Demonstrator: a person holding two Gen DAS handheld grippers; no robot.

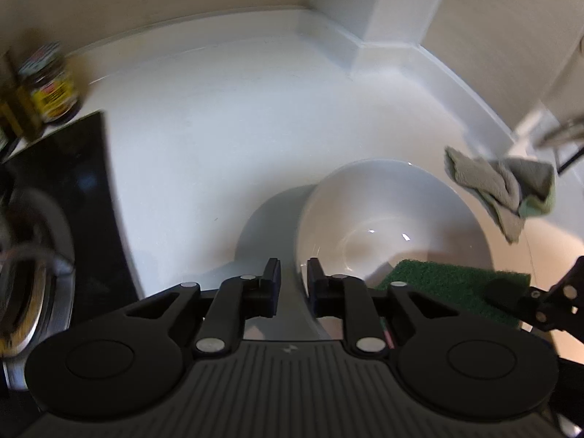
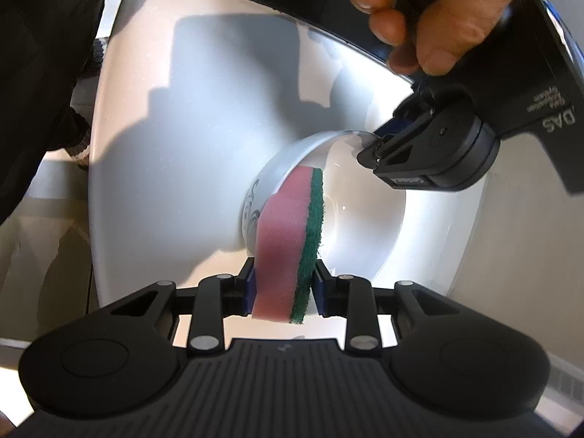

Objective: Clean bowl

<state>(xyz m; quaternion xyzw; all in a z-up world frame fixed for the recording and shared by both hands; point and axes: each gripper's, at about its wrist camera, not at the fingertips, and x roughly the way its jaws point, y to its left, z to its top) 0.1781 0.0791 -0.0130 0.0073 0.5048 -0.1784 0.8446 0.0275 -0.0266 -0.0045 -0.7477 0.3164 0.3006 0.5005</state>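
Note:
A white bowl sits on the white counter, tilted. My left gripper is shut on the bowl's near rim, one finger inside and one outside. In the right wrist view the bowl shows a dark pattern on its outer wall, and the left gripper pinches its far rim. My right gripper is shut on a pink sponge with a green scouring side; the sponge's tip reaches over the bowl's rim into the bowl. The sponge's green face and the right gripper show in the left wrist view.
A grey-green cloth lies right of the bowl. A black cooktop with a metal pot is at left, jars behind it. The wall corner is at the back. A person's hand holds the left gripper.

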